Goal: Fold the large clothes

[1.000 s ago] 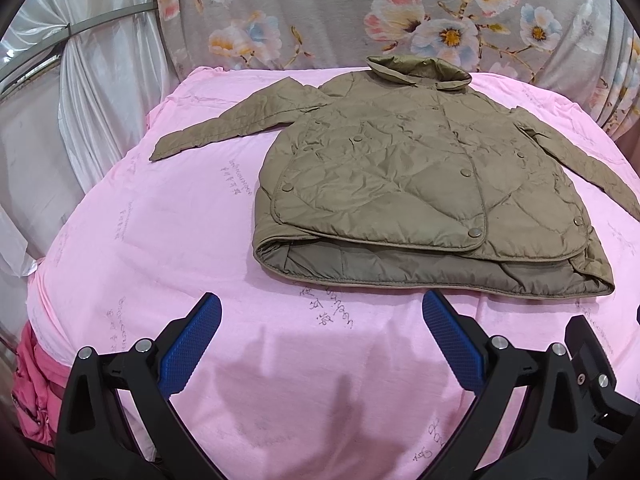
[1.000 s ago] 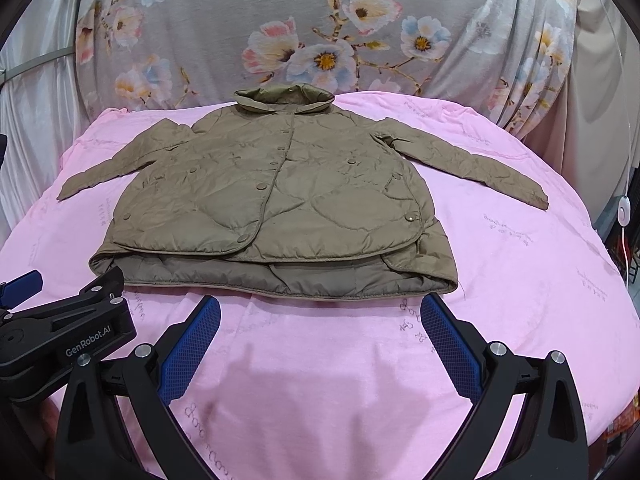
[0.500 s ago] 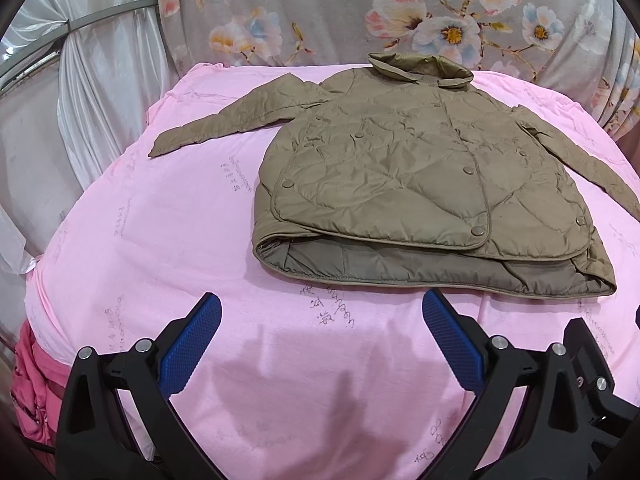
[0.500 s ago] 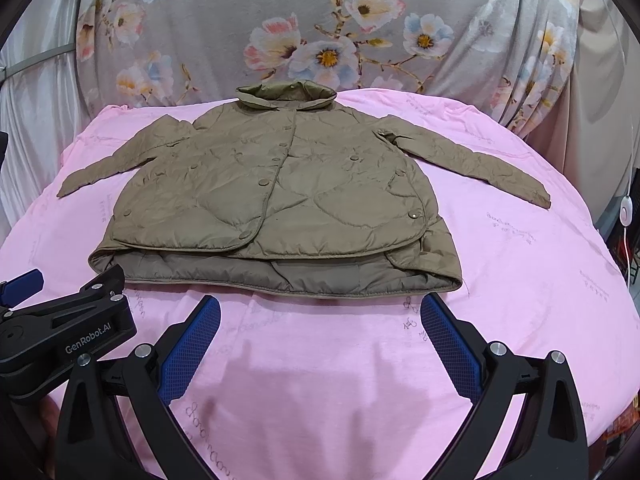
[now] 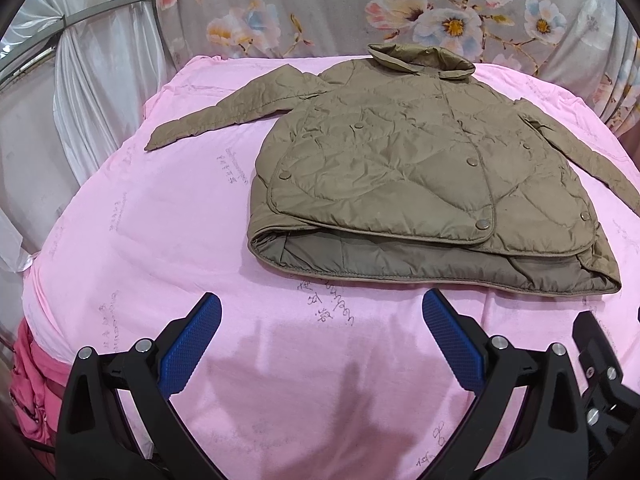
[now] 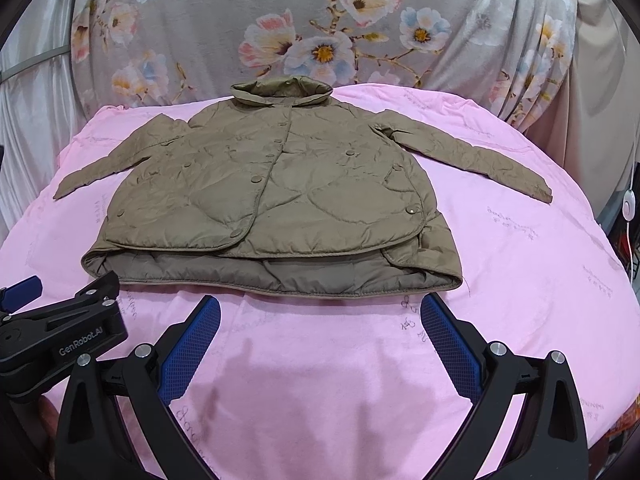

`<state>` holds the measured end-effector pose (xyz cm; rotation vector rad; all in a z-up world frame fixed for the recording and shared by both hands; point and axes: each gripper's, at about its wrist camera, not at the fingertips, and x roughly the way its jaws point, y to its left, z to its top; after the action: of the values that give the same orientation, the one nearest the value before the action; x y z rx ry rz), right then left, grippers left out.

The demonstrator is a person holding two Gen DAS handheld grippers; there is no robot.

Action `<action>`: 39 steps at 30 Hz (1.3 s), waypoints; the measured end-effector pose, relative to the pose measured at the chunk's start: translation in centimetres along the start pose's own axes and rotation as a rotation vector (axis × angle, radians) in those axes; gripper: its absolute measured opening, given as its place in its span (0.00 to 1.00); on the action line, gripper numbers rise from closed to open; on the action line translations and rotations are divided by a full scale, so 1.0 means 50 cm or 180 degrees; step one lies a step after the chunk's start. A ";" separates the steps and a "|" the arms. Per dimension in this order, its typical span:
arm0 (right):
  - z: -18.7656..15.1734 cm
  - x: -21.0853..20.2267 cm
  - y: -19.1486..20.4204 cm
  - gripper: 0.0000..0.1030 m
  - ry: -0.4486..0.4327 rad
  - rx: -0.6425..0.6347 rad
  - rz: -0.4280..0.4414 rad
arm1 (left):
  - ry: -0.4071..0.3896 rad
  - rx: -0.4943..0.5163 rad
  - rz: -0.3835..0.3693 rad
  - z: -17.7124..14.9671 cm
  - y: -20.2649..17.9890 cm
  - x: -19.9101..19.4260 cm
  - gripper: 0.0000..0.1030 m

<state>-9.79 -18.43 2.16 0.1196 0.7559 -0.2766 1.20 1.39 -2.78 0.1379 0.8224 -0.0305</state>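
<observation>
An olive quilted jacket [image 5: 420,172] lies flat, front up and snapped shut, on the pink sheet [image 5: 152,240]; it also shows in the right wrist view [image 6: 280,200]. Both sleeves are spread out to the sides, the collar points away from me. My left gripper [image 5: 320,316] is open and empty, hovering over the sheet just short of the jacket's hem. My right gripper [image 6: 320,316] is open and empty, likewise just before the hem. The left gripper's body [image 6: 60,332] shows at the left of the right wrist view.
A grey floral cloth [image 6: 320,32] hangs behind the pink-covered surface. White curtains [image 5: 80,92] hang at the left. The sheet's rounded edges drop off at left [image 5: 36,272] and right [image 6: 616,280]. A white cord switch [image 6: 629,207] hangs at far right.
Both grippers have crept slightly closer to the jacket's hem. The jacket has not moved. Both stay open.
</observation>
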 end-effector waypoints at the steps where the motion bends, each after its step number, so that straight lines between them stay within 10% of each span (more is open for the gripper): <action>1: 0.002 0.003 -0.007 0.95 0.0006 0.0026 -0.0011 | 0.0002 0.0000 0.0005 0.002 0.000 0.002 0.95; 14: 0.079 0.079 -0.114 0.95 -0.0011 0.0276 0.0117 | -0.0118 -0.0033 0.0097 0.068 -0.005 0.040 0.95; 19: 0.133 0.150 -0.232 0.95 0.0034 0.0791 0.0288 | -0.0222 -0.0059 0.0111 0.121 -0.009 0.058 0.95; 29: 0.234 0.289 -0.499 0.95 -0.0435 0.1408 -0.0159 | -0.0285 -0.0127 0.0380 0.208 -0.015 0.139 0.95; 39: 0.237 0.442 -0.734 0.95 -0.0333 0.2505 -0.0415 | -0.0211 -0.0177 0.0528 0.244 -0.027 0.248 0.95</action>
<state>2.71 -60.52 -4.80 0.7947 0.5164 -0.6906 18.40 -1.25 -3.82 0.1513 0.7429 0.1433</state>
